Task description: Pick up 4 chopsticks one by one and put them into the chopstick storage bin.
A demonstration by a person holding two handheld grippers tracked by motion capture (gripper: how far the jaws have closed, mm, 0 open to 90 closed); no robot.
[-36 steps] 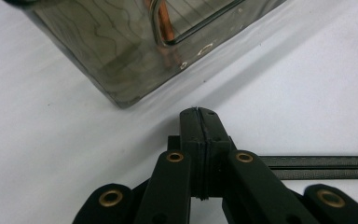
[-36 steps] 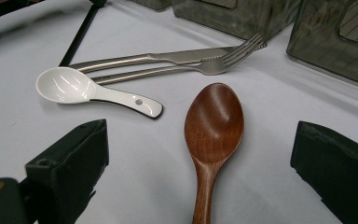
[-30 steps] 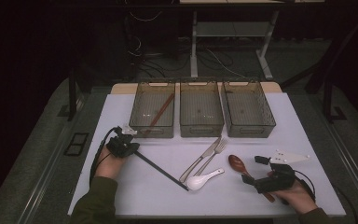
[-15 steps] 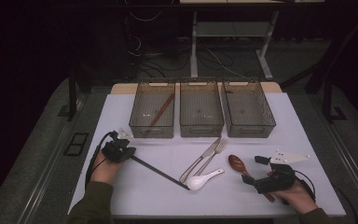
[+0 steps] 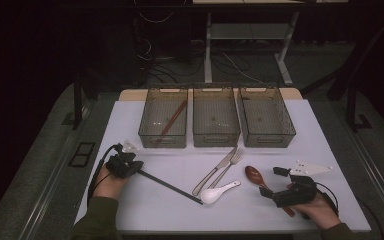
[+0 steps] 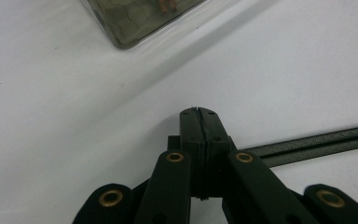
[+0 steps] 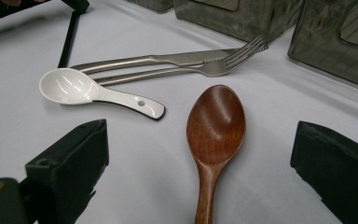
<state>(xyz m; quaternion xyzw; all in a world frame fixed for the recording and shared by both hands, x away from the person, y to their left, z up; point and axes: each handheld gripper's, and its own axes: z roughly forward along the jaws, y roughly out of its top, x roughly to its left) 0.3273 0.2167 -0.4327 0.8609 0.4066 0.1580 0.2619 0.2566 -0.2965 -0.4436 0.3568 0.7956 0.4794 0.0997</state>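
At lower left my left gripper (image 5: 130,167) was clamped on a thin black chopstick (image 5: 172,187), while at lower right my right gripper (image 5: 272,184), jaws wide, straddled the brown wooden spoon (image 7: 214,128).

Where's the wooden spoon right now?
In the high view the wooden spoon lies on the white table, right of centre, just right of the fork, its handle running under the right hand-held gripper, whose jaws stand open around it.

1. Three bins (image 5: 216,120) stand side by side at the counter's (image 5: 145,210) far edge
2. A chopstick (image 5: 170,121) lies in the left bin
3. Knife (image 5: 214,171), fork (image 5: 228,166) and ladle spoon (image 5: 219,191) lie mid-counter, wooden spoon (image 5: 255,176) to their right
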